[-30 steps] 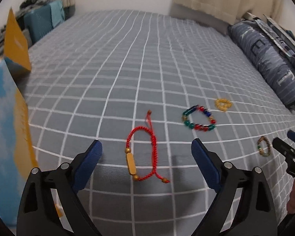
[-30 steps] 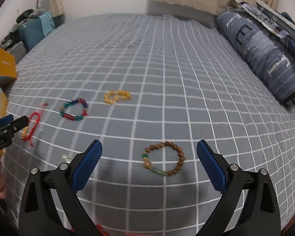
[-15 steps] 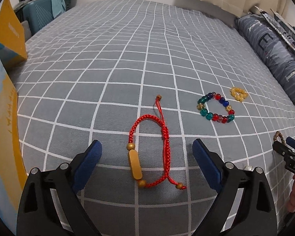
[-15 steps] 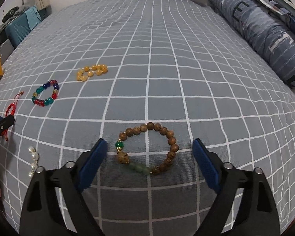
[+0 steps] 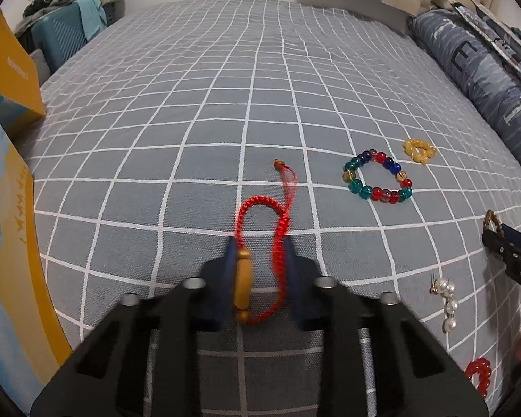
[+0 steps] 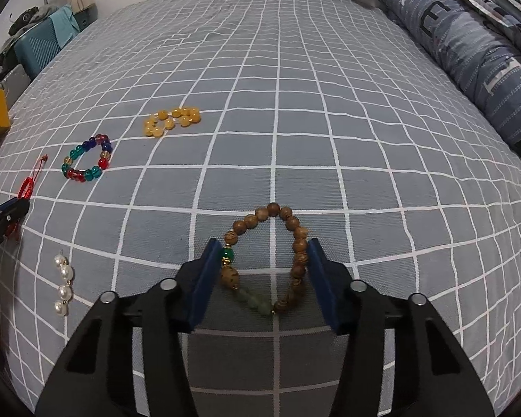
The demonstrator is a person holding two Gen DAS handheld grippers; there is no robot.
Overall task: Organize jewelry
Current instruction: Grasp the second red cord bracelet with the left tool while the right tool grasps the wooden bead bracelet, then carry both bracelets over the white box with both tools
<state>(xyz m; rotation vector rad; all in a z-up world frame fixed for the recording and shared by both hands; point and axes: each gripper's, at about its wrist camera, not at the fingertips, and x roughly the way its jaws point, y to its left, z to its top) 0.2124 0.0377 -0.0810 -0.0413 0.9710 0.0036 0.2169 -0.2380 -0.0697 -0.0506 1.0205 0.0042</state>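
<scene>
On the bed [image 5: 225, 111], my left tongs [image 5: 258, 267] are clamped on the red cord bracelet [image 5: 260, 215]; my right tongs [image 6: 260, 274], just closing, pinch the wooden bead bracelet [image 6: 297, 239].

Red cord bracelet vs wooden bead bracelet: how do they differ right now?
The red cord bracelet is woven thread with one long gold bead; the wooden bead bracelet is round brown beads plus green ones. The cord loop is squeezed narrow; the wooden one stays rounder. Both lie on the bedsheet between closing jaws.
</scene>
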